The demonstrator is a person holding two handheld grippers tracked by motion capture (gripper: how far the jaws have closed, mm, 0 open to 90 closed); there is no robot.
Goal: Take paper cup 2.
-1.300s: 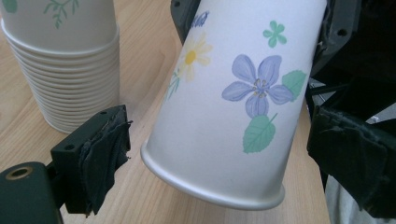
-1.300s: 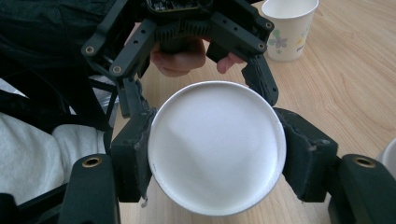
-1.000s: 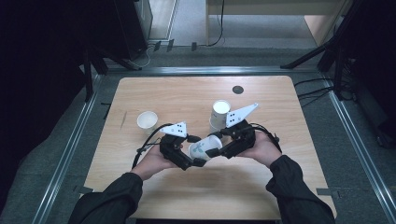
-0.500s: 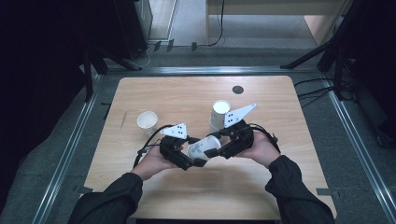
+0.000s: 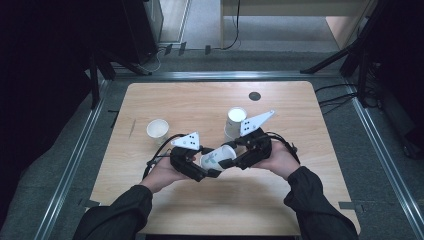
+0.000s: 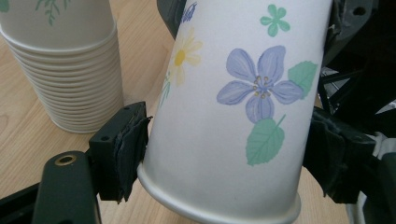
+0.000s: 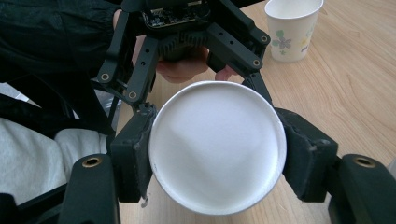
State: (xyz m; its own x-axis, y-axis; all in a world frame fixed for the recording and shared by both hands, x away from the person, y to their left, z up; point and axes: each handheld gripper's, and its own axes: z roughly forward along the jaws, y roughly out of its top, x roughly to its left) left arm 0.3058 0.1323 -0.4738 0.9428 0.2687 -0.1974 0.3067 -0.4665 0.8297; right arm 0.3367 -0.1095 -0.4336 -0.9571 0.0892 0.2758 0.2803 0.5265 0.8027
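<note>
A flowered paper cup (image 5: 218,157) is held on its side between the two grippers, above the near middle of the bench (image 5: 300,210). The left gripper (image 5: 196,170), whose jaws have just been closing, is clamped on the cup's wall near the rim, both pads pressed against the paper in the left gripper view (image 6: 233,102). The right gripper (image 5: 239,159) is closed on the same cup, its pads set against opposite sides of the round end (image 7: 217,145). Just beyond the right gripper, a stack of cups (image 5: 234,122) is seen upright. Beyond the left gripper, well apart, a single cup (image 5: 157,131) stands.
</note>
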